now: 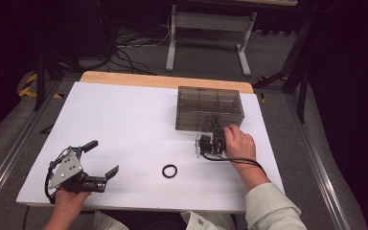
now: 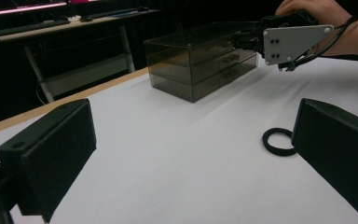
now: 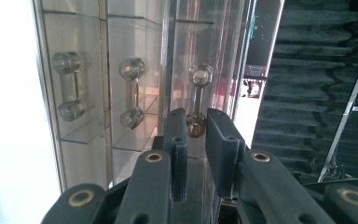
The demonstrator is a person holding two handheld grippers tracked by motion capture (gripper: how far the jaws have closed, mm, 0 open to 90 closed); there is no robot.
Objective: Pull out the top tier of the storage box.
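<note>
A smoky clear drawer box [image 1: 210, 108] stands at the far right of the white table [image 1: 124, 124]. My right gripper [image 1: 215, 125] is turned on its side against the box front. In the right gripper view its jaws [image 3: 196, 122] are closed to a narrow gap on the clear handle [image 3: 199, 88] of the top drawer. Two more handles [image 3: 131, 93] show beside it. A black ring [image 1: 169, 171] lies flat on the table near the front. My left gripper [image 1: 106, 155] hovers at the front left, wide open and holding nothing, with the ring [image 2: 278, 141] just inside its right jaw's line.
A wooden strip [image 1: 163, 80] edges the table's far side. Beyond it are a grey stand [image 1: 206, 28] and floor cables. Metal rails run along both sides of the table.
</note>
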